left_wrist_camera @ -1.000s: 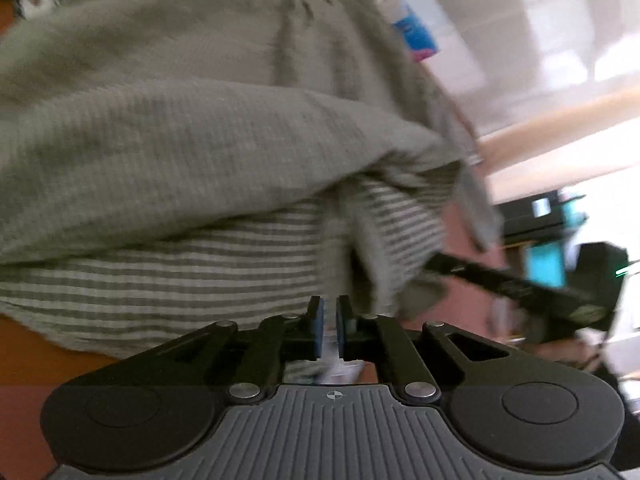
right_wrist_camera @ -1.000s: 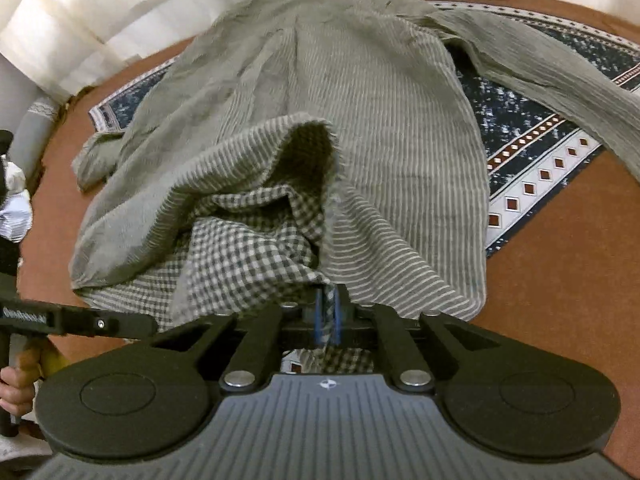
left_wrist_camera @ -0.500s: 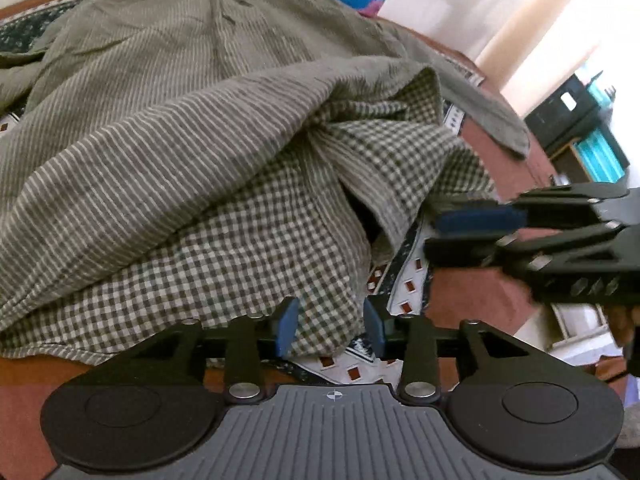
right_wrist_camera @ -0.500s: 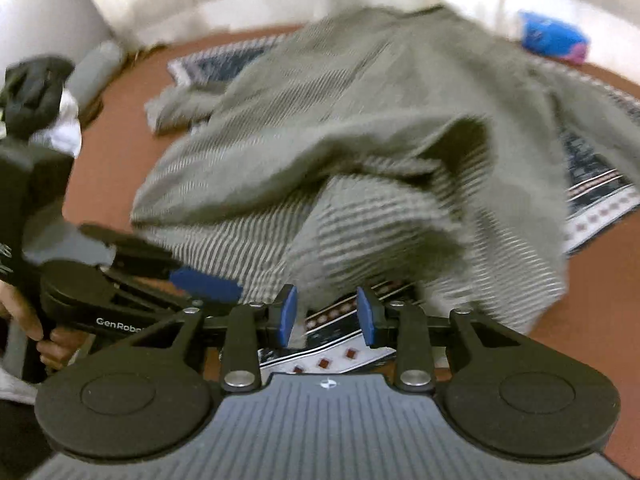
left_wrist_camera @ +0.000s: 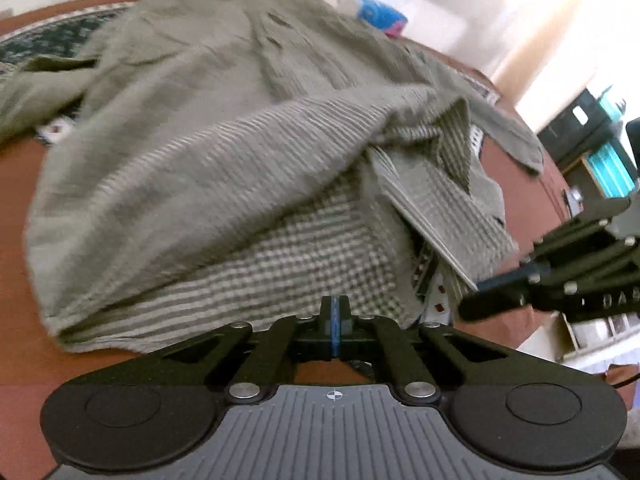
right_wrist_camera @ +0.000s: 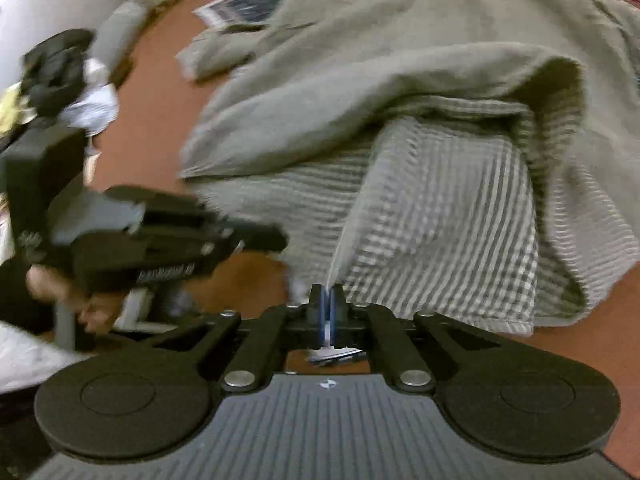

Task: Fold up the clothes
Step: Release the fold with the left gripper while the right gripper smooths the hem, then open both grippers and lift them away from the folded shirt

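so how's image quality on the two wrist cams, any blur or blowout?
Left wrist: shirt smeared by motion blur, window area upper right blown out, fisheye bends the table edge. Right wrist: heavier blur, left gripper streaked; own fingers stay sharp.

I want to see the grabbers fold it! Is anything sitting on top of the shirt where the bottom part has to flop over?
Nothing visible does. The grey-green checked cotton shirt lies spread on the brown table, its back bare. The blue tissue pack sits beyond the collar, off the cloth. Both the left gripper and right gripper are shut at the hem.
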`<state>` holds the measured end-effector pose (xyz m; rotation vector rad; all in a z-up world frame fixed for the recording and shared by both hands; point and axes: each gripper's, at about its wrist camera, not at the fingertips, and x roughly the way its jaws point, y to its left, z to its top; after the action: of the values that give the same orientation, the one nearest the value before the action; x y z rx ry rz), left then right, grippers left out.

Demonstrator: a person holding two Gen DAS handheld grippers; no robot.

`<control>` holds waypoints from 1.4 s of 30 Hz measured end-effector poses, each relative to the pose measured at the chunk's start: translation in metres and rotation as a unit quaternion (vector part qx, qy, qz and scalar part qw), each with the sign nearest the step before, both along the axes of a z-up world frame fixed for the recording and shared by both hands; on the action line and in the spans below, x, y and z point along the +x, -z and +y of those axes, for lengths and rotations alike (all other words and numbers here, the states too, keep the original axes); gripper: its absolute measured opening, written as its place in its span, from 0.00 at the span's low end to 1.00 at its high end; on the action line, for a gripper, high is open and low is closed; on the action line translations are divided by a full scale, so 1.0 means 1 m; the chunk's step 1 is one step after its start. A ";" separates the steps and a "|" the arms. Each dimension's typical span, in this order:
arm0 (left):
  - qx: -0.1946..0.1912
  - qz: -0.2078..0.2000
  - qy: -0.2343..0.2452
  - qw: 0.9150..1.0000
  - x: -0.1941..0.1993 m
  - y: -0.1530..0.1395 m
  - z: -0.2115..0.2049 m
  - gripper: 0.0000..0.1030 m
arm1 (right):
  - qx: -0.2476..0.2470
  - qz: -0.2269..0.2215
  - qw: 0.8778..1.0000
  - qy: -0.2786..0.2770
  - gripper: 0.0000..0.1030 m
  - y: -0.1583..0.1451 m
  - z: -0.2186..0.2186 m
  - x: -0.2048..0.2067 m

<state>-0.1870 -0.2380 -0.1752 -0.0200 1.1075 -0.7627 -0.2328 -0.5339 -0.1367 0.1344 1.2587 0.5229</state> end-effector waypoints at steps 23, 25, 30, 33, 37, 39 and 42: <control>0.124 -0.178 0.030 0.976 0.014 -0.018 -0.051 0.58 | -0.140 -0.162 0.975 0.059 0.43 -0.019 -0.051 0.046; 0.134 -0.177 0.039 0.974 0.017 -0.013 -0.059 0.58 | -0.138 -0.160 0.975 0.064 0.43 -0.017 -0.058 0.046; 0.159 -0.161 0.036 0.973 0.029 0.004 -0.070 0.57 | -0.138 -0.140 0.975 0.100 0.43 -0.003 -0.080 0.060; 0.146 -0.141 0.014 0.979 0.039 0.005 -0.065 0.41 | -0.132 -0.142 0.974 0.114 0.43 0.002 -0.084 0.064; 0.110 -0.101 -0.039 0.988 0.055 -0.005 -0.046 0.00 | -0.098 -0.118 0.982 0.112 0.03 0.009 -0.087 0.072; 0.073 -0.085 -0.072 0.991 0.057 -0.019 -0.026 0.00 | -0.089 -0.131 0.981 0.108 0.02 -0.005 -0.090 0.065; 0.033 -0.087 -0.095 0.991 0.046 -0.050 0.005 0.00 | -0.078 -0.165 0.981 0.071 0.02 -0.041 -0.092 0.045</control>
<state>-0.1412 -0.2328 -0.1251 -0.0027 0.9492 -0.5451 -0.1882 -0.6258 -0.0958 0.0034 0.9531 0.3062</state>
